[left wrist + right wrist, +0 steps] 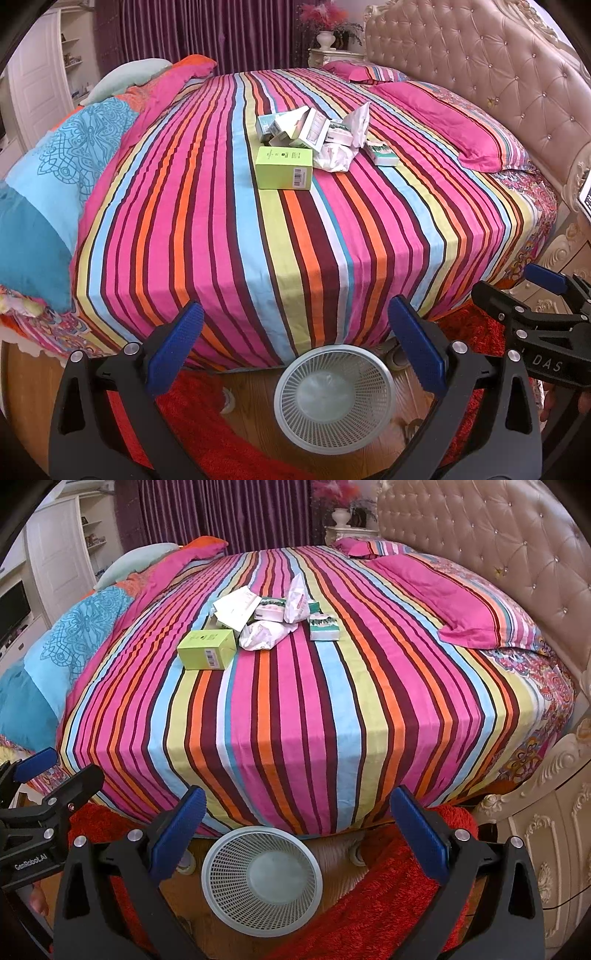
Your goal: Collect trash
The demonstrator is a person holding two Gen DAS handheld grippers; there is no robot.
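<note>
We count one green box (283,168), one white mesh basket (334,397), two crumpled white bags (266,634), two pink pillows (439,123), plus a handful of small cartons (295,127) we can't separate cleanly.

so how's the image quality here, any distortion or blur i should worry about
Left wrist view: strong fisheye bulge, the striped bed curves, corners are vignetted black, and the trash pile is sharp. Right wrist view: same bulge, even soft daylight, no glare, and the white basket is crisp.
</note>
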